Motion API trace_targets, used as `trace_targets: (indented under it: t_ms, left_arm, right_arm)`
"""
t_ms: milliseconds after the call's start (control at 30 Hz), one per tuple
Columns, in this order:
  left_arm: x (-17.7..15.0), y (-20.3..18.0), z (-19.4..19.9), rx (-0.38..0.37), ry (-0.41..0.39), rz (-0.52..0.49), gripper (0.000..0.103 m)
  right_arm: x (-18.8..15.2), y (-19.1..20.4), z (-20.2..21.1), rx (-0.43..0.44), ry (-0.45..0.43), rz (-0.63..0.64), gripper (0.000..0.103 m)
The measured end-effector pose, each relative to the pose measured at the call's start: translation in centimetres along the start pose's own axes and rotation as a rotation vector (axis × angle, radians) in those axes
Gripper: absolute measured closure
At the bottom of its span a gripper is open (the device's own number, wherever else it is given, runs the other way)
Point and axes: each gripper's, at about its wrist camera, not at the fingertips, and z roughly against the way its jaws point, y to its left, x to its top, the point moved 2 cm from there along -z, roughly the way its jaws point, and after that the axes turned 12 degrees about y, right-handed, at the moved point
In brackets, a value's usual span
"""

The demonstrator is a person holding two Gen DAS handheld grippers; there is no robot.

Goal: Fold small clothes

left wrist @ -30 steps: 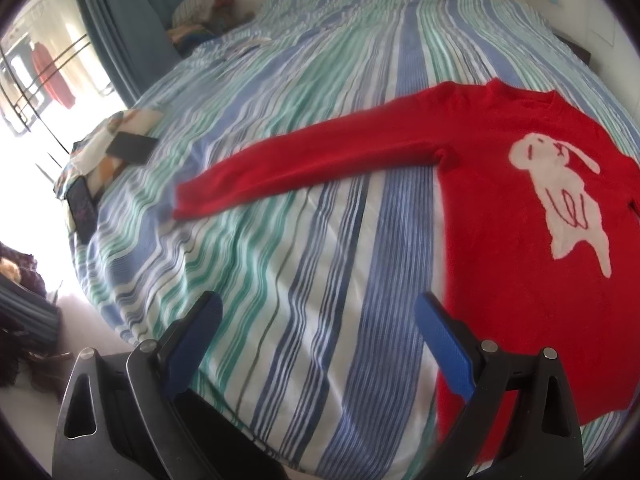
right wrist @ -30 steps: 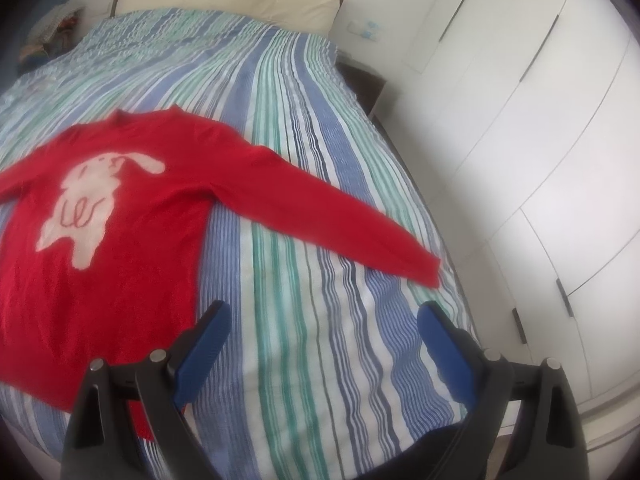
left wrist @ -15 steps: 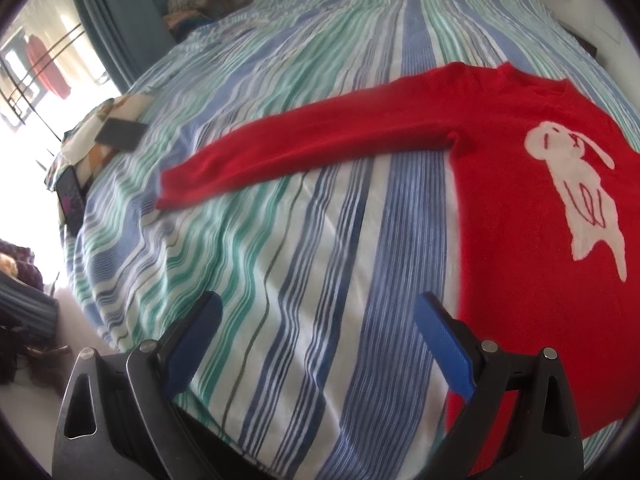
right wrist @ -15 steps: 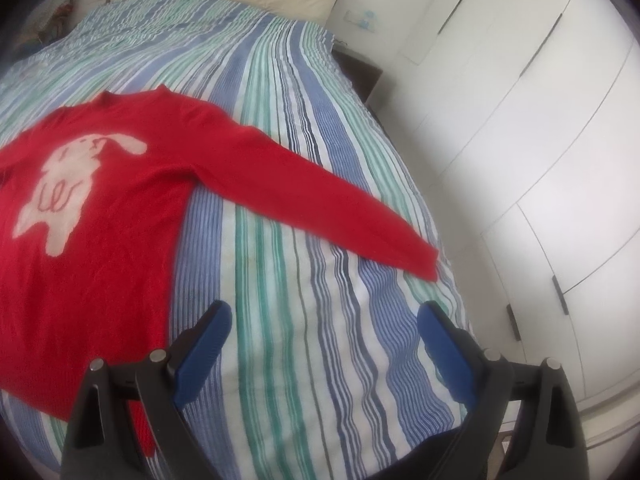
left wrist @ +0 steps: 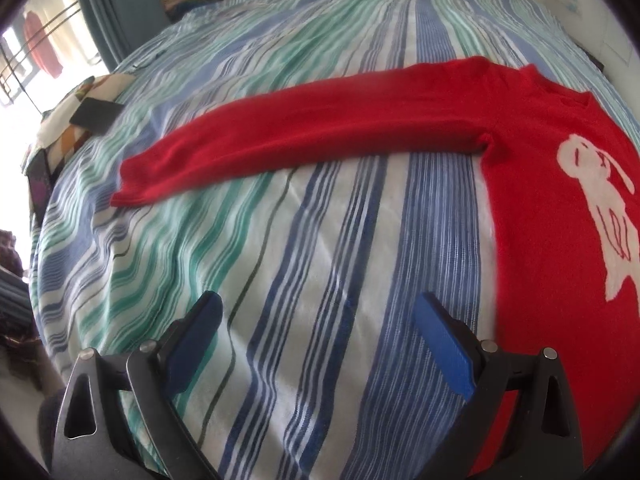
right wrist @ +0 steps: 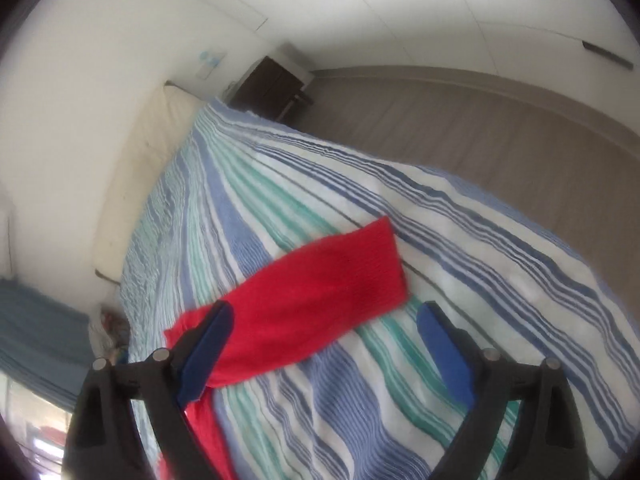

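A red sweater (left wrist: 552, 216) with a white rabbit on its front lies flat on the striped bedspread (left wrist: 304, 264), both sleeves spread out. Its one sleeve (left wrist: 312, 136) runs left, the cuff near the bed's left side. My left gripper (left wrist: 318, 312) hovers open over bare bedspread, below that sleeve and left of the body. In the right wrist view the other sleeve's cuff (right wrist: 360, 264) lies just ahead. My right gripper (right wrist: 324, 320) stands open above it, rolled sideways, with nothing between the fingers.
A cream pillow (right wrist: 136, 176) lies at the bed's head. A dark nightstand (right wrist: 272, 88) and white wardrobe doors (right wrist: 440, 8) stand past the bed's right edge. Dark flat objects (left wrist: 96, 114) lie on patterned cloth at the bed's left edge, beside a blue curtain (left wrist: 116, 4).
My right gripper swung across and rolled strongly, closing in over the right sleeve's cuff. My left gripper sank toward the bedspread, so the left sleeve looms larger. Both stayed open.
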Motion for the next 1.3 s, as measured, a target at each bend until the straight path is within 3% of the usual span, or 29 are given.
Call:
trace_targets:
  t_ms: [133, 233, 367, 467, 500, 600, 667, 833, 1033, 1167, 1200, 1267, 1300]
  left_arm:
    - [-0.3, 0.5, -1.5, -0.031, 0.031, 0.033, 0.000]
    - [-0.3, 0.9, -2.3, -0.063, 0.050, 0.053, 0.000]
    - [-1.0, 0.7, -2.3, -0.065, -0.008, 0.038, 0.000]
    - [-1.3, 0.7, -2.3, -0.070, -0.029, 0.028, 0.000]
    - [-1.2, 0.7, -2.3, -0.069, -0.018, 0.019, 0.000]
    - [-1.0, 0.9, -2.0, -0.093, 0.005, 0.000, 0.000]
    - [-1.0, 1.3, -1.9, -0.116, -0.005, 0.015, 0.000]
    - [-0.9, 1.7, -1.9, -0.130, -0.020, 0.034, 0.001]
    - [-0.7, 2.1, -1.9, -0.154, -0.020, 0.047, 0.001]
    - [-0.8, 2.2, -2.1, -0.155, -0.017, 0.043, 0.001]
    - [-0.8, 2.1, -2.1, -0.152, -0.016, 0.040, 0.001]
    - [-0.8, 2.0, -2.1, -0.145, -0.018, 0.035, 0.001]
    - [-0.8, 2.0, -2.1, -0.144, -0.019, 0.035, 0.001]
  right_arm:
    - [0.2, -2.4, -2.0, 0.155, 0.073, -0.141, 0.015]
    - [0.2, -2.2, -3.9, 0.150, 0.076, -0.135, 0.020]
    - [1.6, -2.1, -6.1, 0.107, 0.045, -0.145, 0.034]
    - [2.4, -1.8, -6.9, 0.012, 0.038, -0.115, 0.076]
    - [2.6, -1.6, -7.1, -0.011, 0.048, -0.095, 0.098]
    - [2.7, 0.3, -5.9, -0.050, 0.024, -0.030, 0.099]
    - [2.8, 4.0, -4.2, -0.051, -0.017, 0.074, 0.099]
    - [-0.1, 19.8, -1.0, -0.022, -0.041, 0.476, 0.099]
    - [-11.8, 38.6, -5.0, 0.099, 0.104, 0.920, 0.099]
    - [-20.4, 44.0, -11.7, 0.130, 0.224, 1.058, 0.099]
    - [-22.1, 44.6, -13.9, 0.143, 0.263, 1.072, 0.096]
    - [-24.9, 44.5, -18.2, 0.206, 0.421, 1.039, 0.072]
    - [-25.7, 43.5, -19.6, 0.235, 0.492, 0.992, 0.046]
